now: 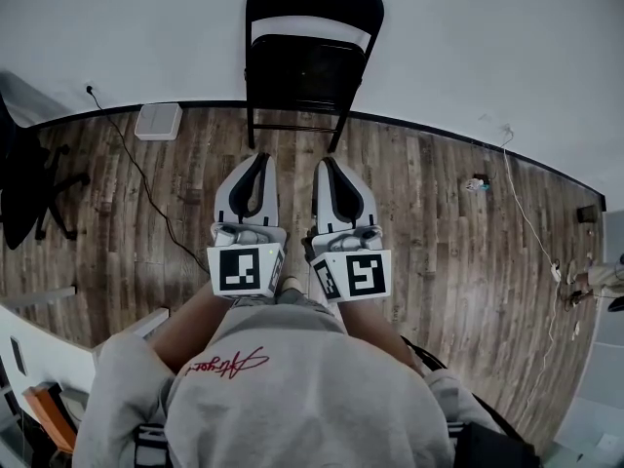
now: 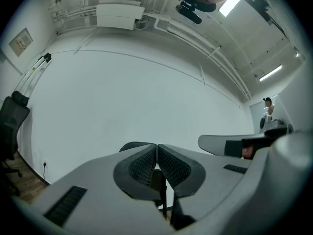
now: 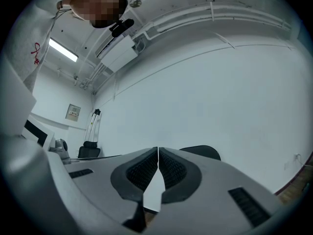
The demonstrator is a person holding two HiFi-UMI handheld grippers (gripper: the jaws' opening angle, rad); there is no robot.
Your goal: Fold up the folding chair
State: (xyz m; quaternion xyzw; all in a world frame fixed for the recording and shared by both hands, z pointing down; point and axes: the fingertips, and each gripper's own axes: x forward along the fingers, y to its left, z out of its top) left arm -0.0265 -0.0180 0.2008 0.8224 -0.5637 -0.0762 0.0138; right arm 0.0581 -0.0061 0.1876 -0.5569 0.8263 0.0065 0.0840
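A black folding chair (image 1: 307,52) stands unfolded against the white wall, straight ahead in the head view. My left gripper (image 1: 258,156) and right gripper (image 1: 326,162) are held side by side just short of it, both shut with nothing between the pads. In the left gripper view the shut left gripper (image 2: 157,146) hides most of the chair; only the backrest top (image 2: 133,145) and a leg (image 2: 163,195) show. In the right gripper view the chair's backrest (image 3: 201,152) peeks over the shut right gripper (image 3: 158,149).
A white box (image 1: 158,121) sits on the wood floor by the wall at left, with a black cable (image 1: 136,169) trailing from it. A black office chair (image 1: 29,178) is at the far left. A white cable (image 1: 526,217) runs along the right.
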